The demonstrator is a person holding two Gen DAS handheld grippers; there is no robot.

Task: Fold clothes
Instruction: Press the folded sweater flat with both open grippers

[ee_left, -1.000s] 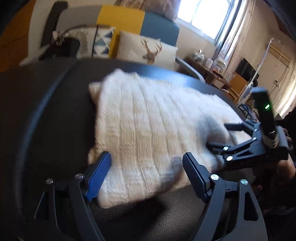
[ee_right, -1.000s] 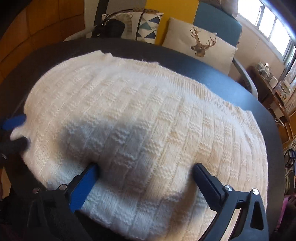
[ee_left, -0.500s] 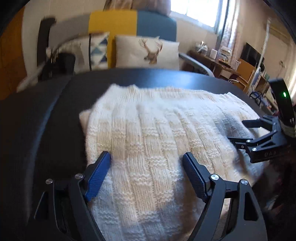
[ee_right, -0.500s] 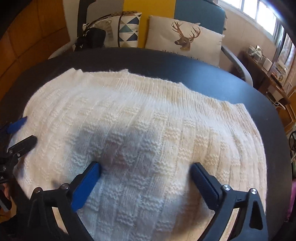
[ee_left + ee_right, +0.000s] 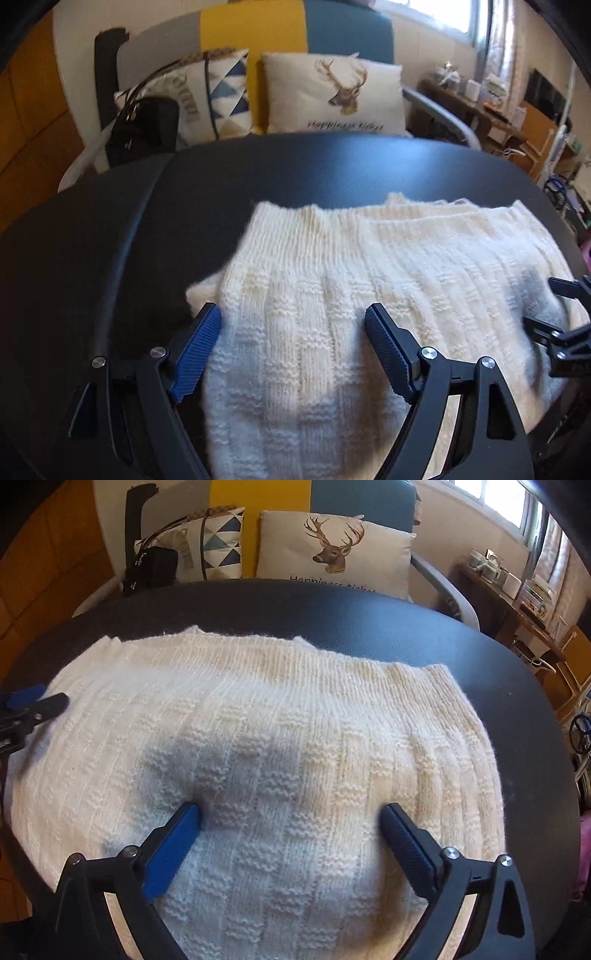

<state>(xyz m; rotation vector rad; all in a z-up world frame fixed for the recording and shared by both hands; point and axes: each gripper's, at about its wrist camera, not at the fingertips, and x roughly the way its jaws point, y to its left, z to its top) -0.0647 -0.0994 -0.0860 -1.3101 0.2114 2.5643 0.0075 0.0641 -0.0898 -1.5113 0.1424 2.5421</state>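
Both views have shifted across the sweater over the last second: the left view has swung from the garment's near corner toward its left edge, and the sofa cushions now sit square at the top of each frame.

Left tongs (image 5: 293,334): tilted steeply downward over the left part of the sweater (image 5: 369,295). Jaws stand wide apart, blue pads on either side of the knit, nothing clamped between them. Whether the tips touch the fabric cannot be told.

Right tongs (image 5: 290,823): same steep downward pitch, over the middle of the sweater (image 5: 258,720). Jaws wide apart, gripping nothing; the tips appear to rest against the knit, which dimples at the left pad.

Each tool shows at the edge of the other's view, so the two stand side by side along the near edge.

Sweater: cream, ribbed and block-patterned, spread flat on the dark surface (image 5: 369,616), its far edge well short of the surface's far rim.

Beyond the surface: a deer cushion (image 5: 332,550), a triangle-print cushion (image 5: 218,539) and a black handbag (image 5: 144,125) on a sofa.
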